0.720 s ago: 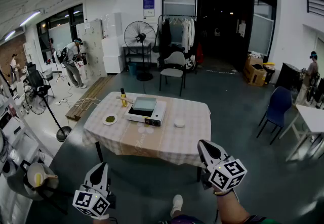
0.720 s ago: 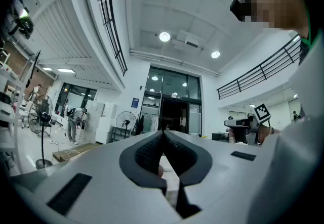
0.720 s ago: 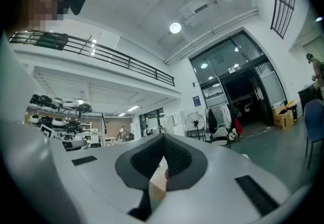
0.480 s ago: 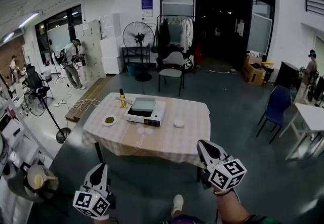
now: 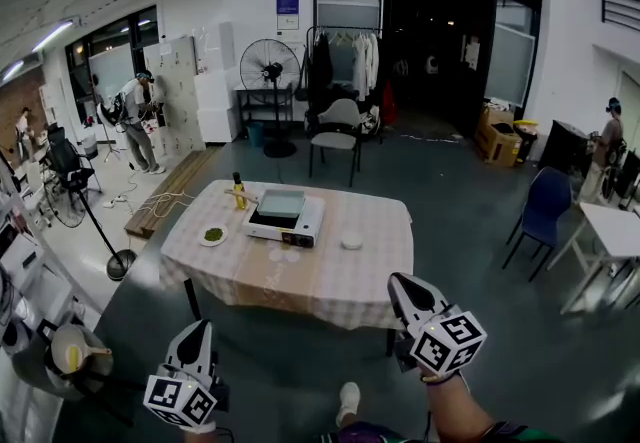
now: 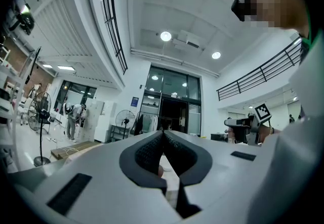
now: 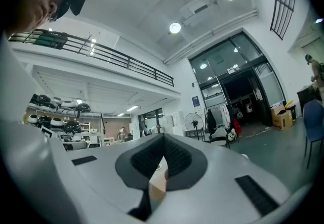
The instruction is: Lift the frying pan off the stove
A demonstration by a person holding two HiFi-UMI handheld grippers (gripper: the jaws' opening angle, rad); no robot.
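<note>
Distant checkered table [image 5: 330, 281] ahead, left tongs [image 6: 163, 134] and right tongs [image 7: 163, 138] both clenched, nothing between.

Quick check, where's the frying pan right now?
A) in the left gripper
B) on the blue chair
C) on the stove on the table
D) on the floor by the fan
C: the frying pan sits on the stove on the table, while the left gripper and right gripper are both shut on nothing, well short of the table.
</note>
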